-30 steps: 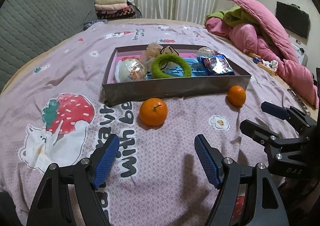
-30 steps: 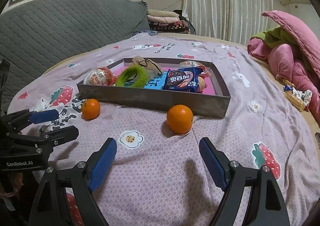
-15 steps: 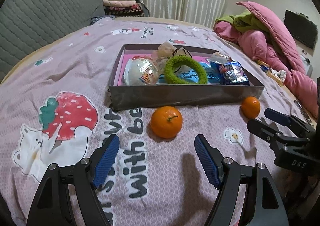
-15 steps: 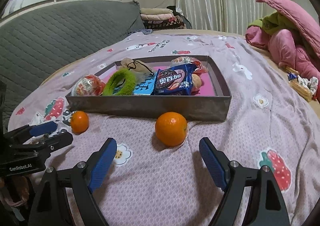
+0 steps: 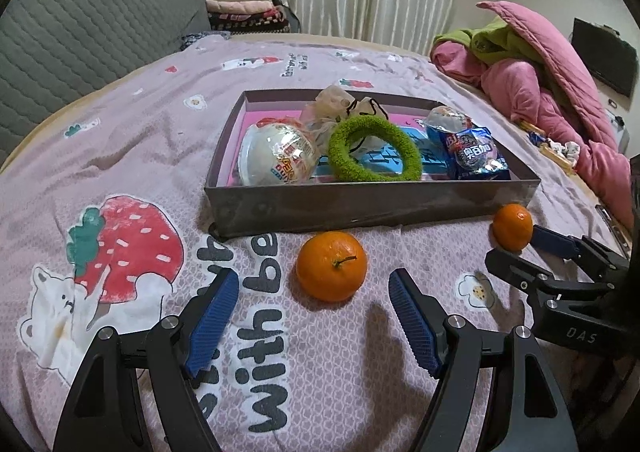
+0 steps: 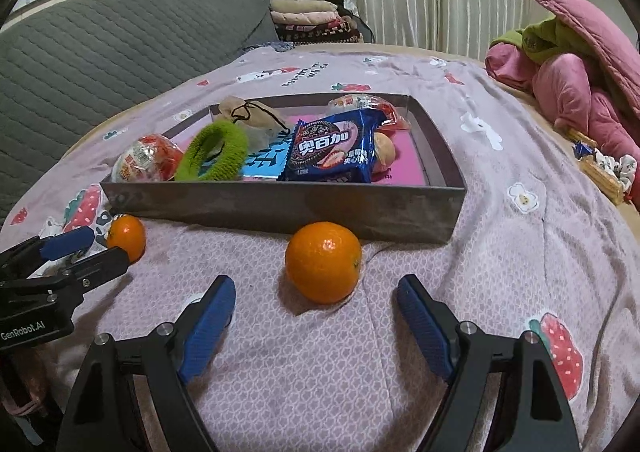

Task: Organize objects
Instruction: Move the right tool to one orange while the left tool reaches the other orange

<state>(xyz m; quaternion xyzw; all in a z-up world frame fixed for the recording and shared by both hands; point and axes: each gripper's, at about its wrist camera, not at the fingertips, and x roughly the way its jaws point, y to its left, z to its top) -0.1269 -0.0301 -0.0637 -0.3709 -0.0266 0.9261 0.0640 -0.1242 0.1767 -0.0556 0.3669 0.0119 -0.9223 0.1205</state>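
Note:
Two oranges lie on the pink printed bedspread in front of a grey box [image 5: 360, 207]. My left gripper [image 5: 314, 278] is open, and the larger orange [image 5: 331, 266] sits just ahead of its blue pads, in line with the gap. My right gripper [image 6: 316, 284] is open too, with the other orange [image 6: 323, 262] close before its fingertips. Each view shows the other gripper from the side: the right gripper [image 5: 520, 248] by its orange [image 5: 512, 226], the left gripper [image 6: 105, 248] by its orange [image 6: 126, 238]. Neither orange is touched.
The box holds a green hair band [image 5: 374, 153], a wrapped toy egg [image 5: 276, 159], a blue cookie pack [image 6: 334, 153] and a drawstring pouch [image 6: 250, 111]. A pink quilt pile [image 5: 552, 91] lies on the right, and a grey padded headboard [image 5: 80, 35] on the left.
Both grippers have come forward and slightly down toward the oranges, which now sit nearer to the fingertips. Both stay open and nothing on the bed has moved.

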